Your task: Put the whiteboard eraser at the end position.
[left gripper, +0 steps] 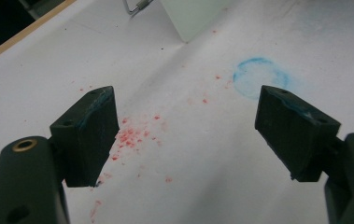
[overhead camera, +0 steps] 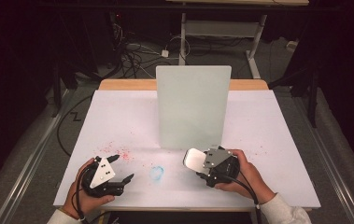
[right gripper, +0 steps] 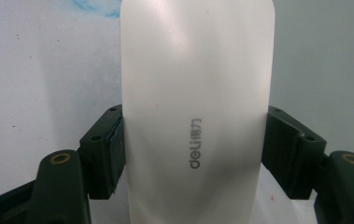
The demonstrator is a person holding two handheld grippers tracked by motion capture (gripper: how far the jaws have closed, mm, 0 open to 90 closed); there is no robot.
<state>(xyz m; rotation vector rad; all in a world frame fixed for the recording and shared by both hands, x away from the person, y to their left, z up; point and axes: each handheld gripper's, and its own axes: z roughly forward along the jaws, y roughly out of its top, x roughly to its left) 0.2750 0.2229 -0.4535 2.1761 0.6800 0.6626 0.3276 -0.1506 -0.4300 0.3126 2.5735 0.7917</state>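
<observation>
The white surface (overhead camera: 118,121) carries an upright pale board (overhead camera: 192,107), with red specks (left gripper: 130,137) and a blue chalk ring (overhead camera: 157,172) in front. The right gripper (overhead camera: 198,161) has its fingers clamped on a white eraser (right gripper: 195,116), held near the board's foot, so pickup looks done; wiping the marks seems left. The left gripper (overhead camera: 118,169) waits, fingers apart, empty.

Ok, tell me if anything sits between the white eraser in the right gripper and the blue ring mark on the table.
Nothing visible does. The right gripper is shut on the white eraser, and the sheet between it and the blue ring mark is bare. The upright board stands behind that stretch, and the open left gripper waits on the mark's far side.
</observation>
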